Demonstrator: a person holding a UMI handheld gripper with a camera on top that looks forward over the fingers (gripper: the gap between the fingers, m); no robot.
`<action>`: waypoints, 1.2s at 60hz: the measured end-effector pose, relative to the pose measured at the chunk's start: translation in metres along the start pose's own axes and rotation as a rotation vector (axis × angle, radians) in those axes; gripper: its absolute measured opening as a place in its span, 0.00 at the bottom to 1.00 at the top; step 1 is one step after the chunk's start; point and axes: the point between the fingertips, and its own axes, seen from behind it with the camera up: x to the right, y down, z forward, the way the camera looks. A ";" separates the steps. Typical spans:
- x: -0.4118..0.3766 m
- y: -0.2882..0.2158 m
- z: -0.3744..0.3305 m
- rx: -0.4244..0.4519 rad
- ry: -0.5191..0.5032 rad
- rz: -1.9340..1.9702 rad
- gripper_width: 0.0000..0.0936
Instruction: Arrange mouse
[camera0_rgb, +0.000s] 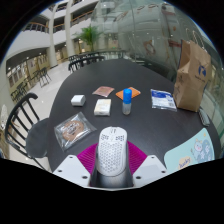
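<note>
A white perforated mouse (110, 152) stands upright between my two fingers, held above the dark table (140, 122). My gripper (111, 163) is shut on it, with the magenta pads (88, 158) pressed against both of its sides. The lower end of the mouse is hidden between the fingers.
On the table beyond the fingers lie a clear packet of brown bits (72, 127), a small white box (77, 100), a reddish packet (103, 91), a white box (102, 106), an orange-capped bottle (127, 100), a blue-white packet (162, 98) and a brown paper bag (192, 75). Black chairs (22, 112) stand at the left.
</note>
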 end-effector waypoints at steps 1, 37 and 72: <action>0.002 0.000 -0.004 -0.001 -0.005 -0.002 0.44; 0.256 0.044 -0.116 0.045 0.129 -0.124 0.47; 0.214 0.102 -0.214 0.070 0.165 -0.004 0.86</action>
